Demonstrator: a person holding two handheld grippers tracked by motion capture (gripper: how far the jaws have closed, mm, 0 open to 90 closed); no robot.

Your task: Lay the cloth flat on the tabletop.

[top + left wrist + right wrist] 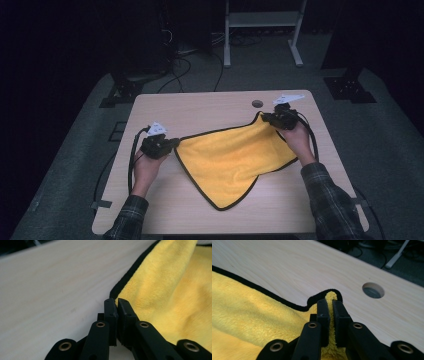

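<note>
One yellow cloth (235, 160) with black edging is being held over one light wooden desk (165, 107). Two grippers are being used, one in each hand.

The left gripper (170, 144) is being kept at the cloth's left corner. In the left gripper view its fingers (110, 311) are being pressed together on the black-edged corner of the cloth (170, 290), which is spreading away to the right of the fingers; bare desk (50, 290) is lying to their left.

The right gripper (272, 119) is being kept at the cloth's far right corner. In the right gripper view its fingers (323, 315) are being pinched on a fold of the cloth (249, 312), with the black hem curling just beyond the fingertips. The rest of the cloth is trailing to the left of and below these fingers.

Between the two grippers the upper edge of the cloth is being stretched, while the lower part is sagging onto the desk in a point near the person.

One round cable hole (373, 290) is being shown in the desk, beyond and to the right of the right fingers, apart from the cloth. One white stand (262, 30) and several cables (185, 67) are lying on the floor beyond the desk. Nothing is standing between the fingers and the cloth.
</note>
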